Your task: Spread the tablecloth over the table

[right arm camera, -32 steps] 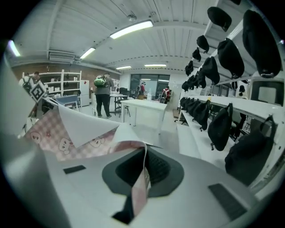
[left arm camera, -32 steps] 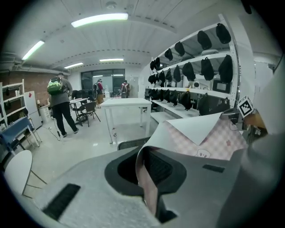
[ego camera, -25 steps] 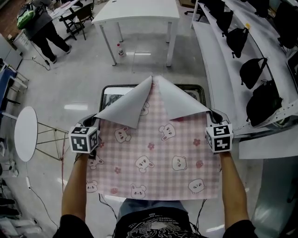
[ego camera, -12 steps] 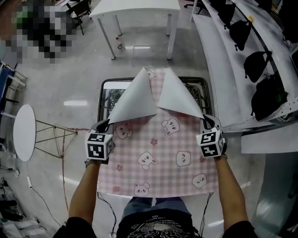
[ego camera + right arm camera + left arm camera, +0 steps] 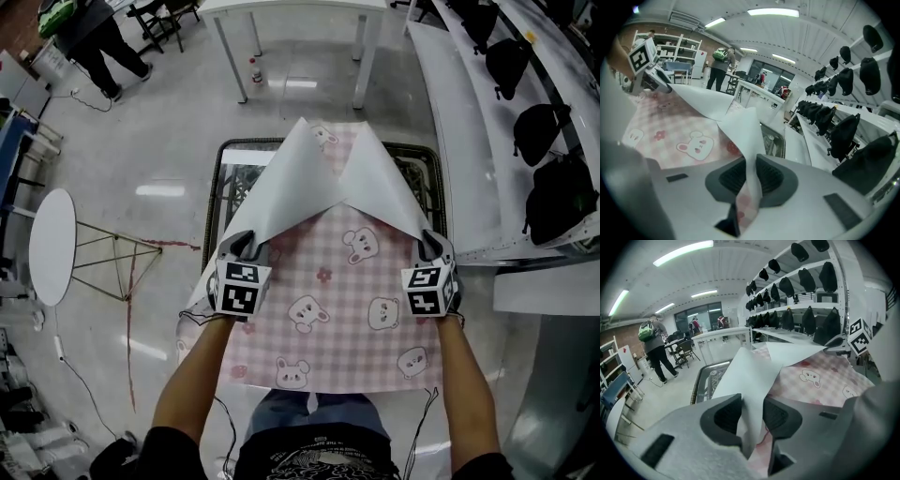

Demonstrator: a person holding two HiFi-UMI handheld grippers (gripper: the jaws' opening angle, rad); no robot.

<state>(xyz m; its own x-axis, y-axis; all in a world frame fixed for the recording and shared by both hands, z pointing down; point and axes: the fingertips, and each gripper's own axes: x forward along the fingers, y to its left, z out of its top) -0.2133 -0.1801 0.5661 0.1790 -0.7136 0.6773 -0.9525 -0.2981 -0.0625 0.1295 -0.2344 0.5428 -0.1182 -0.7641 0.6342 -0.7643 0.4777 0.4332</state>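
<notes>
The pink checked tablecloth (image 5: 328, 309) with bear prints lies stretched between my two grippers over a glass-topped table (image 5: 217, 187) with a dark frame. Its two far corners are folded back and show the white underside (image 5: 300, 178). My left gripper (image 5: 246, 247) is at the cloth's left edge; its jaws are opening, and the cloth (image 5: 750, 376) hangs loose between the pads of that gripper (image 5: 752, 416). My right gripper (image 5: 432, 246) is at the right edge. Its jaws are opening too, but its pads (image 5: 749, 178) still touch the cloth (image 5: 740, 131).
A white table (image 5: 291, 7) stands beyond, with a bottle (image 5: 255, 73) on the floor by its leg. A small round white table (image 5: 52, 244) is at the left. Shelves with black bags (image 5: 544, 131) run along the right. A person (image 5: 89, 37) stands far left.
Both grippers have come down with the cloth. The cloth now lies lower and flatter over the table, with its folded corners reaching further across the top.
</notes>
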